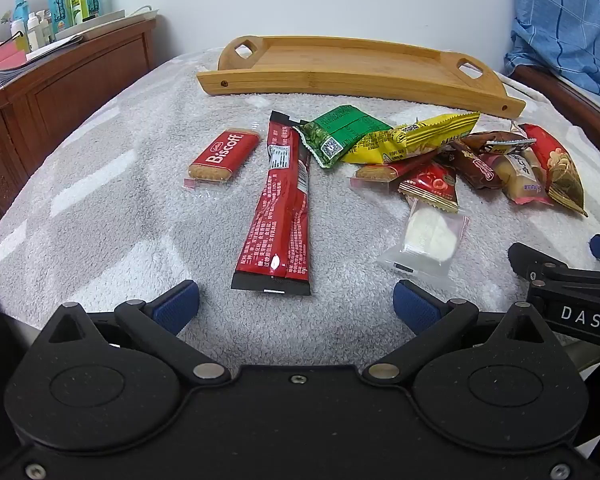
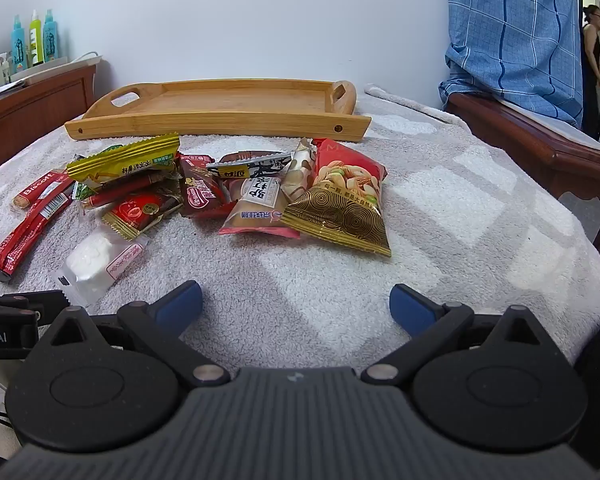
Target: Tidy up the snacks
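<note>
snacks (image 2: 204,196): loose heap of sealed packets, mid-blanket | Biscoff biscuit (image 1: 223,157): flat, far left | long red stick pack (image 1: 281,208): lengthwise, left | wooden tray (image 1: 352,66): empty, far side

Two fisheye views are taken from low over a grey fleece-covered table (image 1: 100,208), each angled forward and downward, with its own black gripper body filling the bottom edge. The left wrist view is set close above a long red stick sachet (image 1: 280,208); the right wrist view sits further right, near a red and gold nut packet (image 2: 344,204). Both views share the scattered snack pile and the shallow bamboo tray with cut-out handles (image 1: 352,80) seen beyond it against a white wall.
</note>
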